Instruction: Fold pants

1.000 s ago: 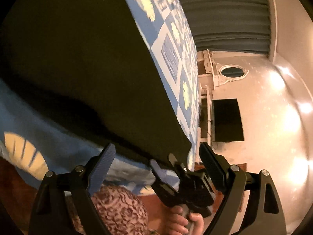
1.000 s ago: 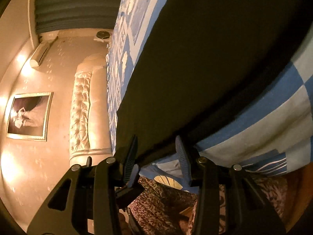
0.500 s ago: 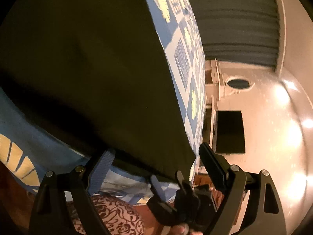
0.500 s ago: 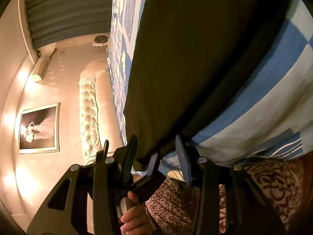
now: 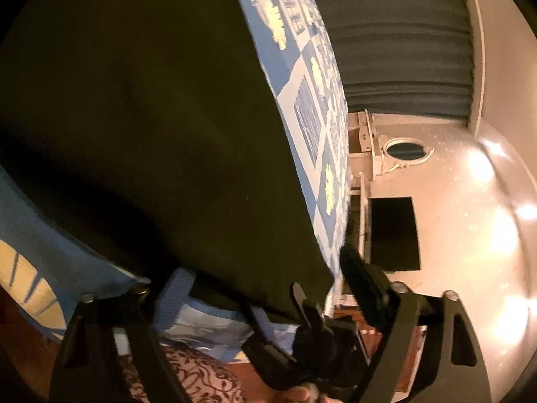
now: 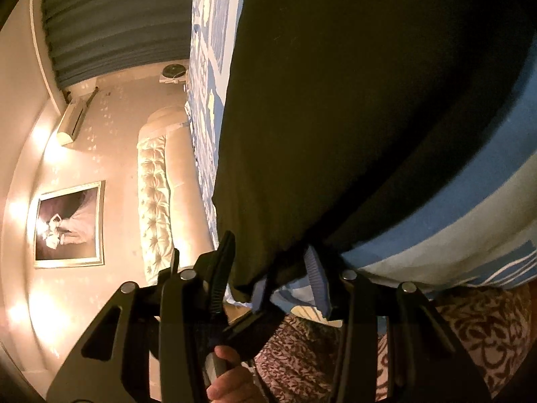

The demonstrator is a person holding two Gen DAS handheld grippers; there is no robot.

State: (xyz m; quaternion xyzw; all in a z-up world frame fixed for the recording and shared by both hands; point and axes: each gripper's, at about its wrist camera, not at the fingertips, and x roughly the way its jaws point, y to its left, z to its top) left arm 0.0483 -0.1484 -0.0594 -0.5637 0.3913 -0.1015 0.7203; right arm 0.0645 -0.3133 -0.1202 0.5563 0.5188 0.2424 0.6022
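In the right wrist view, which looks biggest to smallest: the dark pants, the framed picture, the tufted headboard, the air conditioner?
1. Dark pants, though nearness inflates them.
2. and 3. Tufted headboard and framed picture look alike.
4. Air conditioner.

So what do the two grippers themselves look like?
Both the left gripper and right gripper are black plastic frames with triangular cutouts and silver screw heads. Their fingers carry ribbed blue pads. A bare hand shows below.
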